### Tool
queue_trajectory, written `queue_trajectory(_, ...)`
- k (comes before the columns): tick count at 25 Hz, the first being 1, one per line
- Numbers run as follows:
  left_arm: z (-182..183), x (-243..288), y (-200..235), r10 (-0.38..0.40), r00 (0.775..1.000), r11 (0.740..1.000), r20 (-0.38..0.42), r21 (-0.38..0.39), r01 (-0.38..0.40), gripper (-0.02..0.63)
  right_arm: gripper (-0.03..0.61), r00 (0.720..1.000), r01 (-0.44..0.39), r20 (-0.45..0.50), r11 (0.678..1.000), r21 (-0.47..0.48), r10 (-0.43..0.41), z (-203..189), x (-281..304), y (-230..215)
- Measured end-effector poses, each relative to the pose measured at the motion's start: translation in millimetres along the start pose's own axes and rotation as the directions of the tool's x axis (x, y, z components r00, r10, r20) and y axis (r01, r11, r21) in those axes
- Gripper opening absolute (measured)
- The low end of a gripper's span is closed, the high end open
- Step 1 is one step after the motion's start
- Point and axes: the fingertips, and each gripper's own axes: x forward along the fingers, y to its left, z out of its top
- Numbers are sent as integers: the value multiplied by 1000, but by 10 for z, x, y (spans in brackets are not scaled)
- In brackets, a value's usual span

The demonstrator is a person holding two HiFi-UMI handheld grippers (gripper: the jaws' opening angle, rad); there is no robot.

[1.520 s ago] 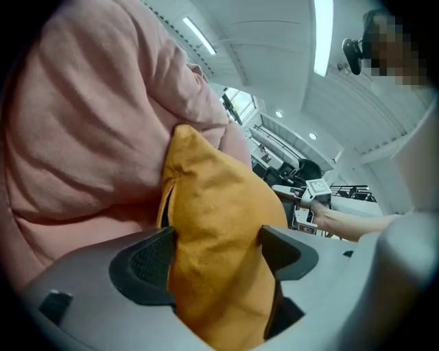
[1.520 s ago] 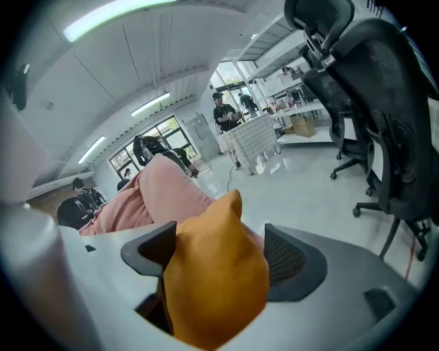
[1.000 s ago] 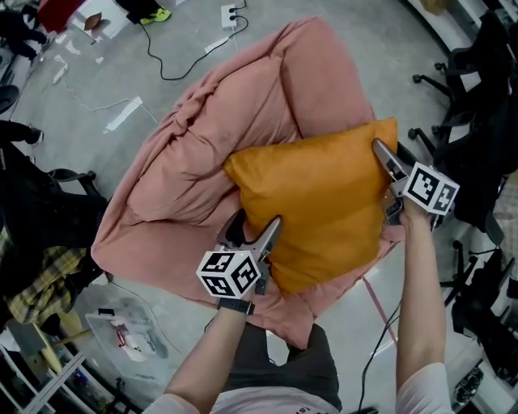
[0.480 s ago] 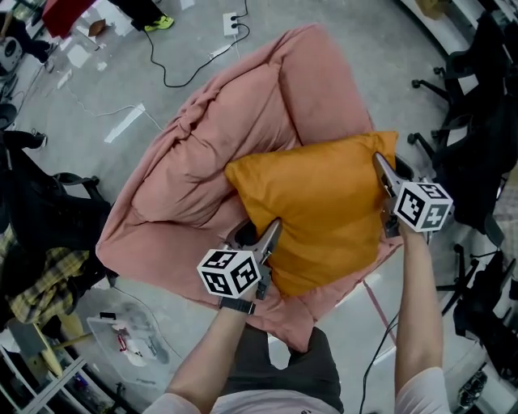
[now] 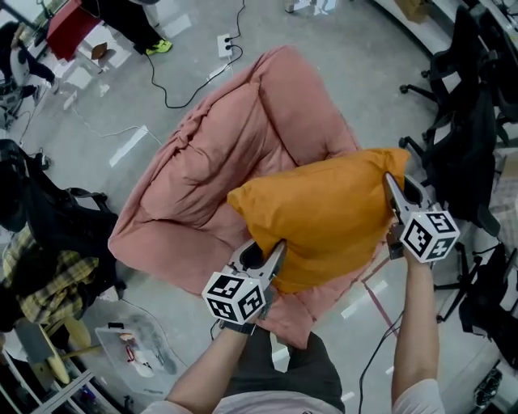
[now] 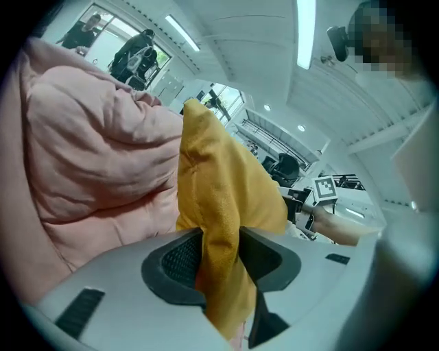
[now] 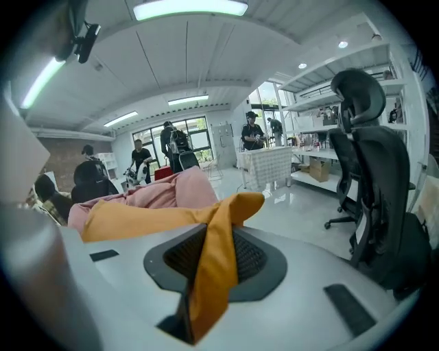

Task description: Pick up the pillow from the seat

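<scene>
An orange pillow (image 5: 324,214) hangs above the pink padded seat (image 5: 218,154), lifted off its cushion. My left gripper (image 5: 271,249) pinches the pillow's near left corner. Its jaws are closing, and in the left gripper view orange fabric (image 6: 212,199) is squeezed between the pads of the left gripper (image 6: 219,267). My right gripper (image 5: 394,184) grips the pillow's right edge, its jaws also closing. In the right gripper view a fold of the pillow (image 7: 216,253) runs through the right gripper (image 7: 212,264) between both pads.
Black office chairs (image 5: 461,121) stand close on the right. A cable and power strip (image 5: 228,18) lie on the floor beyond the seat. A clear plastic lid (image 5: 129,348) and a plaid cloth (image 5: 40,275) sit at lower left. People (image 7: 250,134) stand far off.
Both grippers have closed on the pillow's edges. The pillow has risen off the seat, and its right side now stands clear of the cushion.
</scene>
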Motion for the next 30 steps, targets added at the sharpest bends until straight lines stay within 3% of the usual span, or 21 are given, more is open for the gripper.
queue_trajectory(7, 256, -358, -676, -37, 999, 996, 2, 80, 37, 171, 100, 995, 33, 93, 999, -28, -30, 535, -867, 98)
queue_trajectory(16, 968, -968, -1531, -77, 995, 972, 61, 226, 61, 172, 101, 975, 52, 218, 998, -34, -43, 1341, -1926, 354)
queue_trajectory(30, 1744, -2031, -2778, -163, 971, 925, 175, 368, 89, 172, 101, 903, 35, 429, 996, -80, 3, 2506, -3410, 876)
